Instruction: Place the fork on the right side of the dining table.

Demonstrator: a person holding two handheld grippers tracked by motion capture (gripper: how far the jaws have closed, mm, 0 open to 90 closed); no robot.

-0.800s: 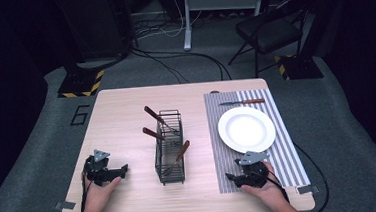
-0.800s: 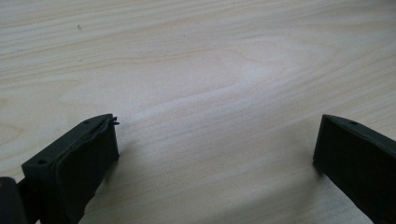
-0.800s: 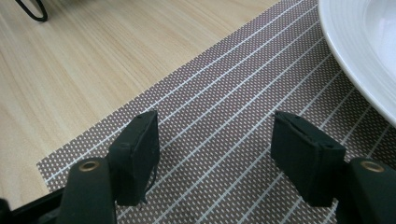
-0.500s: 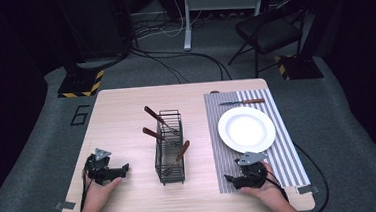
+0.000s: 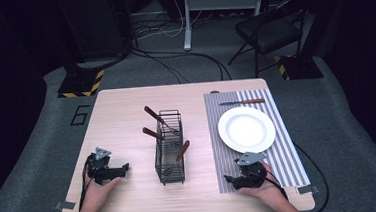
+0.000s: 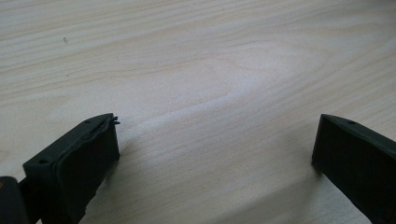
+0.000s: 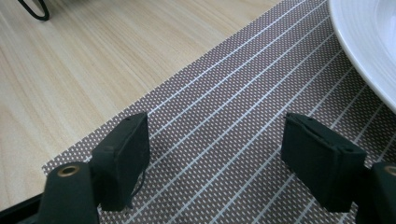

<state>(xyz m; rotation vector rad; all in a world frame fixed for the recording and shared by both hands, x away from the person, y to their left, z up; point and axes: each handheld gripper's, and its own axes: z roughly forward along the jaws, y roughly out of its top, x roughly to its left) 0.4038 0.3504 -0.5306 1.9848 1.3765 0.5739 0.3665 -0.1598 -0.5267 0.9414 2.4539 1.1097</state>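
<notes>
My left tongs (image 5: 122, 168) low over bare bench (image 5: 121, 115), near left, jaws wide, nothing between. My right tongs (image 5: 230, 179) over near edge of striped mat (image 5: 284, 149), jaws wide, empty. White plate (image 5: 246, 129) on mat just beyond. Knife (image 5: 242, 102) at mat's far end. Wire rack (image 5: 169, 147) mid-bench, three brown-handled utensils (image 5: 153, 134) inside.
</notes>
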